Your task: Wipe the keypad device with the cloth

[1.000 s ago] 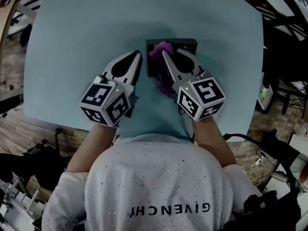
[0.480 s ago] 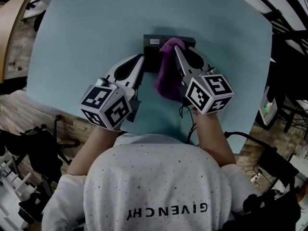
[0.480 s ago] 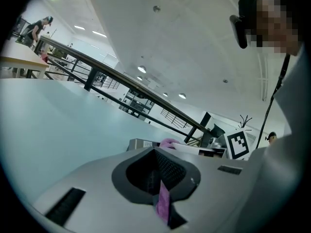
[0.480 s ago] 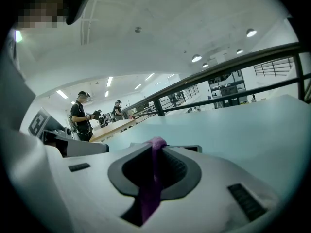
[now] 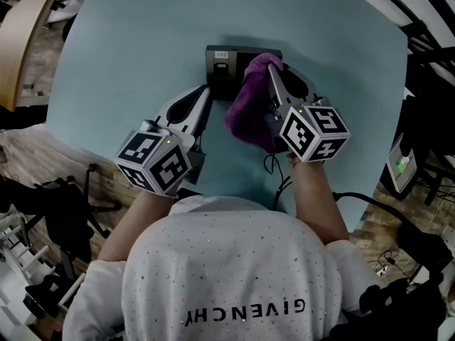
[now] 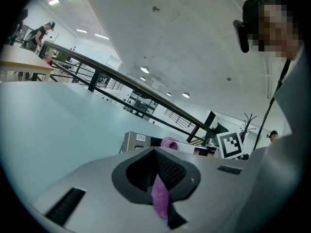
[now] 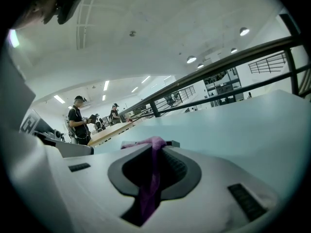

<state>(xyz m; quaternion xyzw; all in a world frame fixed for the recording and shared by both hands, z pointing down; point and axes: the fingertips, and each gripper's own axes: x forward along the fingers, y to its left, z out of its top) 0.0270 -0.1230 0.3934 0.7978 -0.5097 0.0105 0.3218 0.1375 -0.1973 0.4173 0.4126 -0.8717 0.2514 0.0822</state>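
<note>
The dark keypad device (image 5: 222, 61) lies on the pale blue table (image 5: 128, 62), a little beyond both grippers. My right gripper (image 5: 270, 69) is shut on the purple cloth (image 5: 250, 109). The cloth bunches at the jaw tips over the device's right part and hangs down toward me. In the right gripper view the cloth (image 7: 150, 178) runs along the seam of the jaws. My left gripper (image 5: 206, 91) is shut, its tips just at the device's near left edge. In the left gripper view a thin purple sliver shows in its seam; the device (image 6: 136, 142) and cloth (image 6: 169, 142) lie ahead.
A black cable (image 5: 281, 183) trails off the table's near edge by my right arm. Wooden floor and dark stands (image 5: 43, 212) surround the table. People (image 7: 77, 120) stand far off in the hall behind a railing.
My right gripper has moved farther over the device with the cloth, and more cloth now hangs beneath it. The left gripper has stayed by the device's near left edge.
</note>
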